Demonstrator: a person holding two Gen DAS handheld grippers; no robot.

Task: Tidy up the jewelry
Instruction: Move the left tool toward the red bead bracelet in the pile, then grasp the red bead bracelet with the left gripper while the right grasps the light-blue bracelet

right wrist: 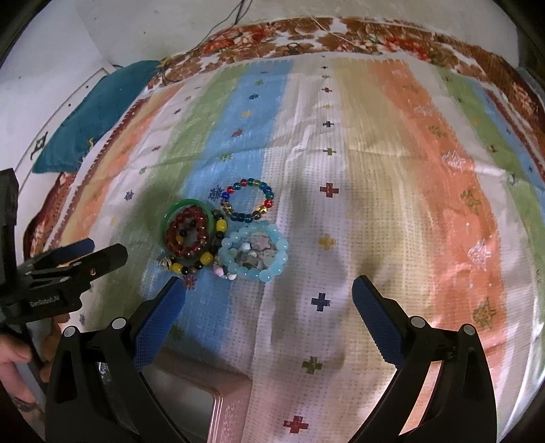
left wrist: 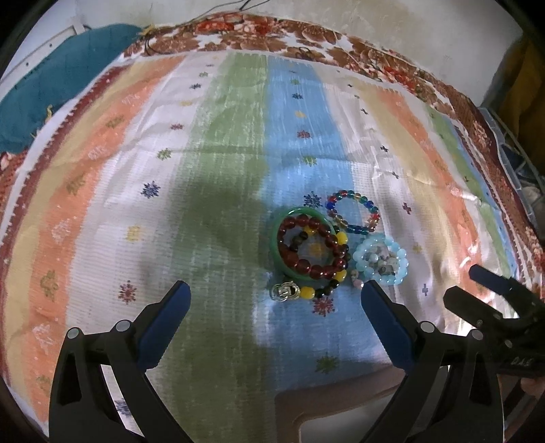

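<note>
Carefully, with both my left gripper (left wrist: 274, 300) and right gripper (right wrist: 267, 294) spread open and empty, I should pinch only the outlying multicoloured bracelet (right wrist: 247, 201), not the tangled pile.

A striped woven mat (left wrist: 221, 143) covers a floral bedspread (left wrist: 340, 37); beyond it stands a pale wall (right wrist: 153, 24), a teal cloth (left wrist: 51, 85) at its left.
</note>
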